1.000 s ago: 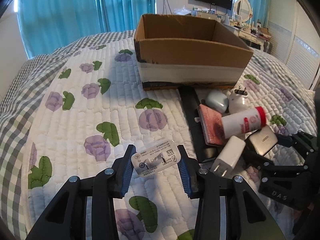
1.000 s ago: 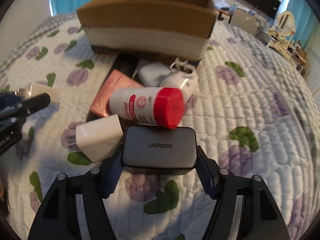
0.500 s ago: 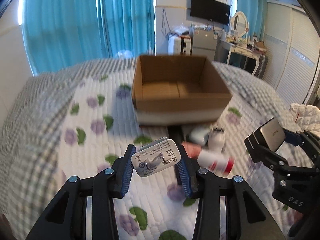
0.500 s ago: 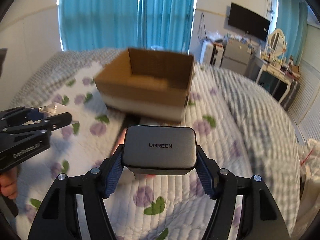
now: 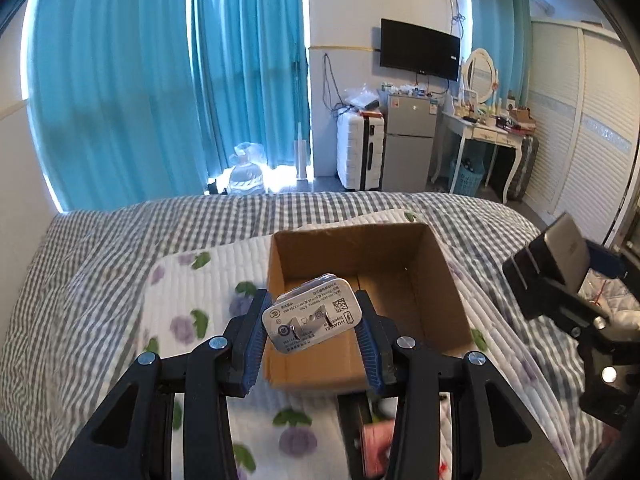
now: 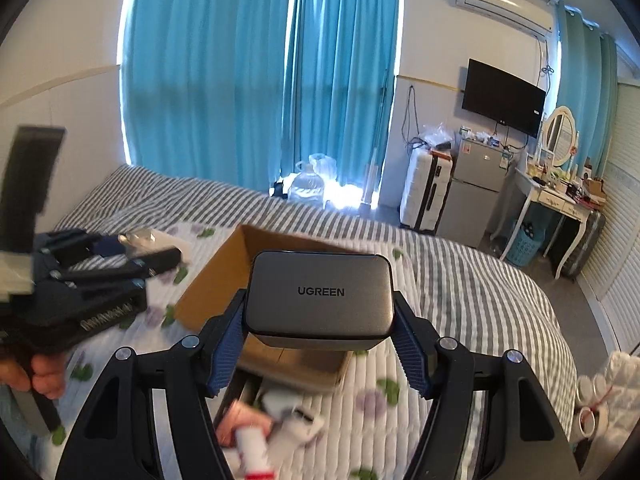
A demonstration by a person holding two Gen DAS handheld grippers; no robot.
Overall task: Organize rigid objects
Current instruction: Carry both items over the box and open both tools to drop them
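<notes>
Your left gripper (image 5: pixel 312 334) is black with blue pads and clasps a white charger (image 5: pixel 311 318) printed with grey text. Your right gripper (image 6: pixel 318 346), also black and blue, clasps a dark grey charger (image 6: pixel 319 300) lettered UGREEN. Beneath them sit a plain brown cardboard box (image 5: pixel 436 280), a white quilt (image 5: pixel 200 304) with purple flowers and green leaves, and a grey-and-white checked bedspread (image 5: pixel 80 264). Behind you hang turquoise curtains (image 5: pixel 160 80)

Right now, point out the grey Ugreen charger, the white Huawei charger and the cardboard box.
Ugreen charger (image 6: pixel 319 295), right wrist view, on its top face.
Huawei charger (image 5: pixel 313 318), left wrist view, on its pronged face.
cardboard box (image 5: pixel 352 254), left wrist view, on its inner far wall.
</notes>
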